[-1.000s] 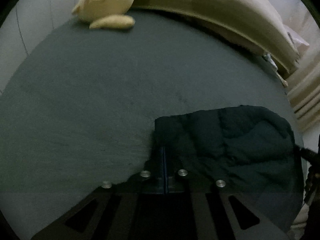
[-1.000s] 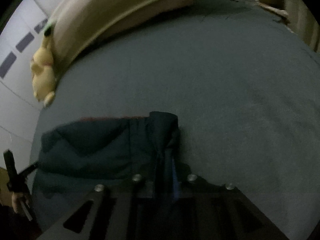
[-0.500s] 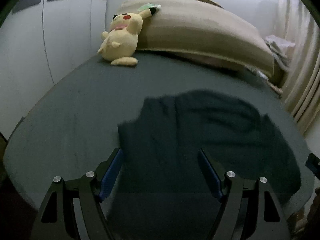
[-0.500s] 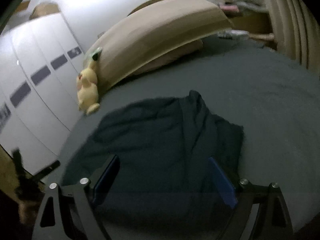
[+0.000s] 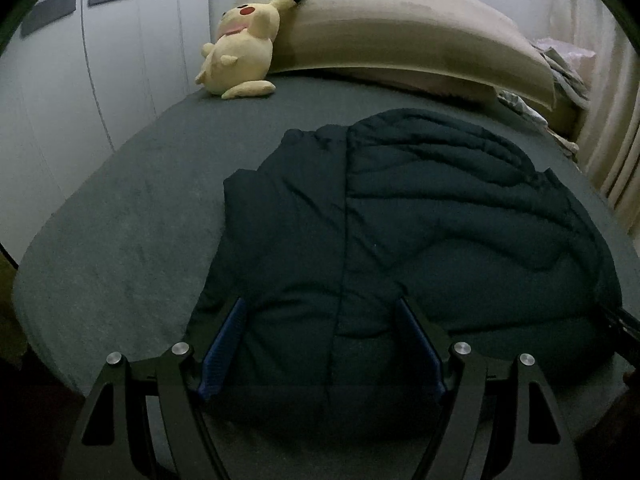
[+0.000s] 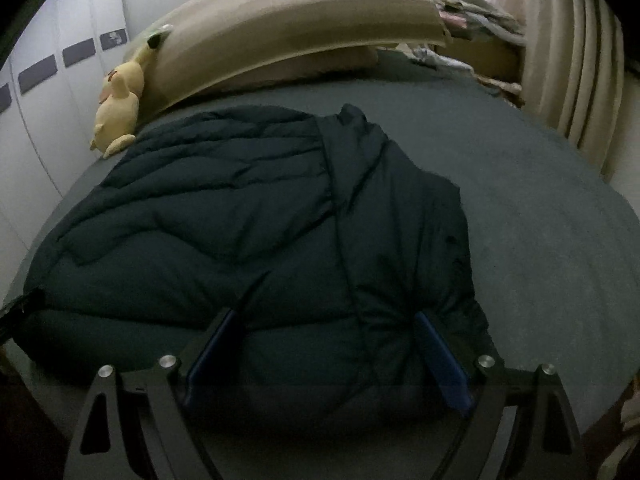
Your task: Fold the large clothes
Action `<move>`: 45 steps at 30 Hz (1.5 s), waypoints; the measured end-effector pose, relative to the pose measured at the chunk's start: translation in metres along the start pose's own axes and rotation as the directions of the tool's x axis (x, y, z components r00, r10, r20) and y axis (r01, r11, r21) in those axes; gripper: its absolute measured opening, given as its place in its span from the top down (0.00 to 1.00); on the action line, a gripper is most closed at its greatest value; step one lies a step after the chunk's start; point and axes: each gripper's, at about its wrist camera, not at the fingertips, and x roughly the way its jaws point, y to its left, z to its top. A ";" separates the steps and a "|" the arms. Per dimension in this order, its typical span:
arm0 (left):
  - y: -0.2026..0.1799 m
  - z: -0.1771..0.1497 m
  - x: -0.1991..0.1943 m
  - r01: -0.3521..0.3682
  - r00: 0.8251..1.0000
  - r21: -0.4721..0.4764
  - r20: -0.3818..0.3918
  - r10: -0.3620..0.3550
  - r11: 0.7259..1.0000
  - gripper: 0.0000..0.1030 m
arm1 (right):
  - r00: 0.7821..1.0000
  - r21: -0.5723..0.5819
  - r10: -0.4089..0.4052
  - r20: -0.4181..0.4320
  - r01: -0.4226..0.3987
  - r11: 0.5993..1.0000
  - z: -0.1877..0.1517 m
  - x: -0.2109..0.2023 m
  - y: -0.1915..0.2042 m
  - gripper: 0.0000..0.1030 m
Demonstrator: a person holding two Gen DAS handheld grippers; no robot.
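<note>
One dark navy quilted jacket (image 5: 420, 220) lies spread on the grey bed (image 5: 120, 220), near its front edge, puffy and soft, with stitched channels running across it and a long seam down the middle. Part of it is folded over, so one flap lies on top of the rest. The bed cover has a matte, slightly napped texture.

The left gripper (image 5: 320, 312) hangs above the near edge of the jacket, its two black fingers with ribbed blue pads (image 5: 224, 344) spread wide and gripping nothing. The right gripper (image 6: 324, 320) is likewise released over the near hem, jaws apart, its blue pads (image 6: 444, 364) smooth and flat.

A second ago both grippers were clamped on the jacket's edge, close to the cloth; their jaws have just been opening, the fabric has dropped free, and both views have drawn back, showing the whole garment.

Behind it sit one yellow plush toy (image 5: 240, 48), rounded and fuzzy, leaning on one long beige pillow (image 5: 400, 32). White cupboard doors (image 5: 100, 60) stand on the left, pleated beige curtains (image 6: 572, 60) on the right.
</note>
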 end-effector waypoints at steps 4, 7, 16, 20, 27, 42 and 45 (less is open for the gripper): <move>0.003 -0.003 0.006 0.018 1.000 -0.005 -0.002 -0.018 1.000 0.25 | 1.000 -0.008 -0.007 -0.011 0.007 1.000 -0.003 0.003 0.003 0.11; 0.004 -0.006 0.011 0.028 1.000 -0.008 -0.006 -0.028 1.000 0.24 | 1.000 -0.007 -0.008 -0.017 0.008 1.000 -0.004 0.007 0.001 0.11; 0.005 -0.014 0.022 0.035 0.999 0.004 -0.005 -0.035 0.999 0.19 | 1.000 -0.013 -0.012 -0.024 0.012 1.000 -0.004 0.015 0.002 0.10; 0.004 -0.016 0.025 0.032 0.999 0.012 -0.002 -0.032 0.999 0.19 | 1.000 -0.013 -0.008 -0.029 0.007 1.000 -0.005 0.018 0.001 0.10; 0.001 0.001 -0.001 -0.002 1.000 0.014 0.002 0.001 1.000 0.19 | 0.997 -0.008 -0.004 -0.073 0.003 1.000 0.011 0.001 0.001 0.10; -0.086 -0.017 0.006 0.002 0.998 0.238 0.065 -0.018 0.971 0.17 | 0.999 -0.135 -0.042 0.012 0.043 0.990 -0.003 0.007 0.030 0.07; -0.086 -0.021 0.013 -0.006 0.998 0.247 0.064 -0.009 0.969 0.15 | 0.998 -0.146 -0.055 -0.013 0.053 0.988 -0.002 0.015 0.029 0.03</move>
